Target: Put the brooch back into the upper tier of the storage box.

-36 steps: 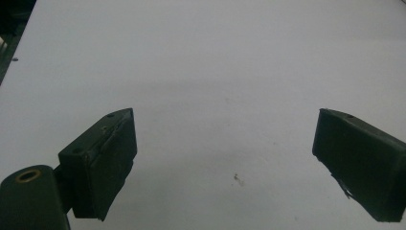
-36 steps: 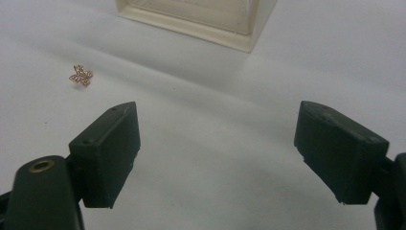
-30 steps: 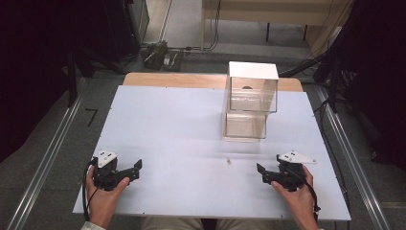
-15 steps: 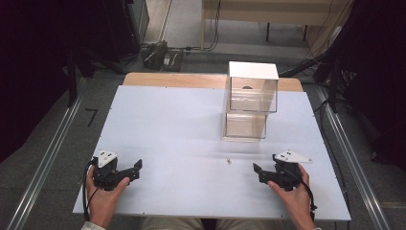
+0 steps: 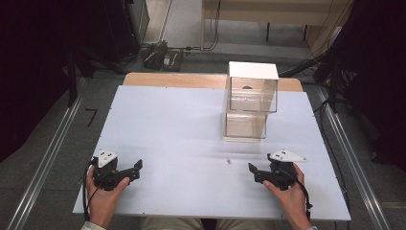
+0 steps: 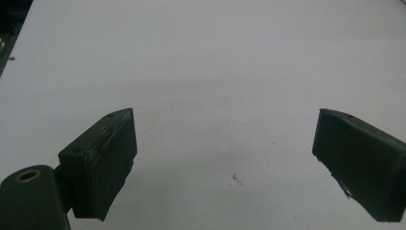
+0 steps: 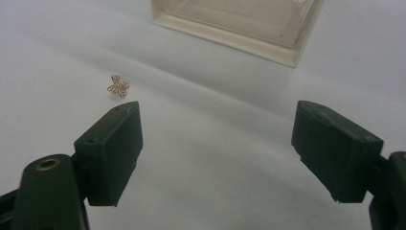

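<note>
Table (image 5: 182,129): white board, mostly bare, both hands at its near edge.

Clear stacked box (image 5: 250,103): two transparent compartments with a white top, standing at the far right of the table; its lower front edge shows at the top of the right gripper view.

Right hand-held gripper (image 5: 256,171): jaws spread wide, nothing between them, low over the table and pointing toward the middle.

Left hand-held gripper (image 5: 135,169): jaws likewise spread, empty, above bare table well apart from everything else.

Small gold cross-shaped ornament (image 7: 118,86): lies flat on the table, between the right hand-held gripper and the box, just beyond its left jaw tip and outside the gap.

Risk, as judged: piece is tiny and flat; thick pads closing off-centre could flick it away or slide over it, and a steep approach could press it against the board without gripping
</note>
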